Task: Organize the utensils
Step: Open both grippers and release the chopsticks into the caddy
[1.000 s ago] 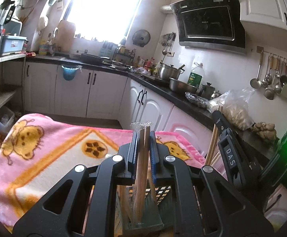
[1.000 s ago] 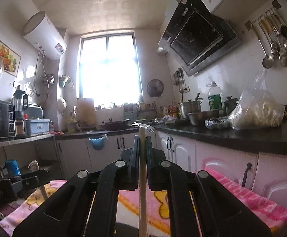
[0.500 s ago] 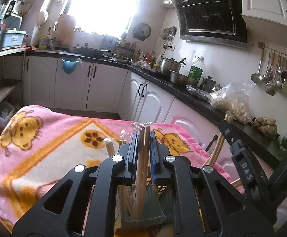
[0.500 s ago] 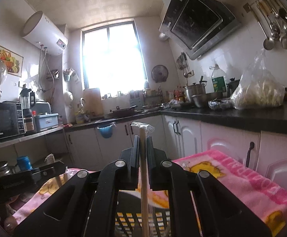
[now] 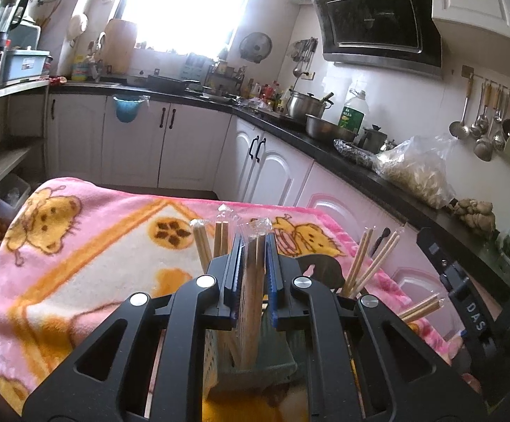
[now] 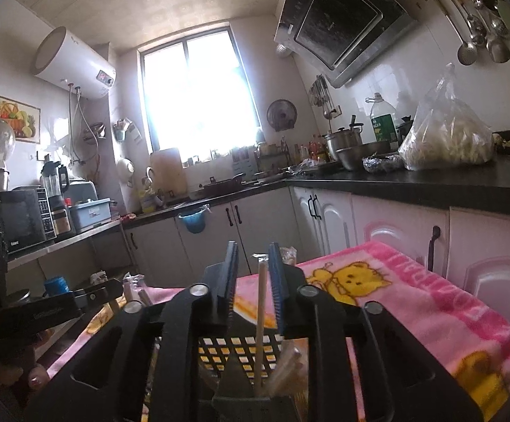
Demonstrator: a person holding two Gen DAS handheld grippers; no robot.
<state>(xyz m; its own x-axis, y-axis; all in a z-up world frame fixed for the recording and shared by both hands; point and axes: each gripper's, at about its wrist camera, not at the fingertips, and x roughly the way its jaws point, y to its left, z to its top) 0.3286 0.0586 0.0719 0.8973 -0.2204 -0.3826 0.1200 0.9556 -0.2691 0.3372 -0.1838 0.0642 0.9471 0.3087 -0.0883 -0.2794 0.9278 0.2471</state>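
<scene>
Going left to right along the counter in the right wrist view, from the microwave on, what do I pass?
Microwave → blender → blue-grey bin → cutting board → steel pot → green-labelled bottle → clear plastic bag.

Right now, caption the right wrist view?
Open right hand-held gripper releasing a wrapped wooden chopstick into the perforated utensil basket.

chopsticks in holder, on blanket
</scene>
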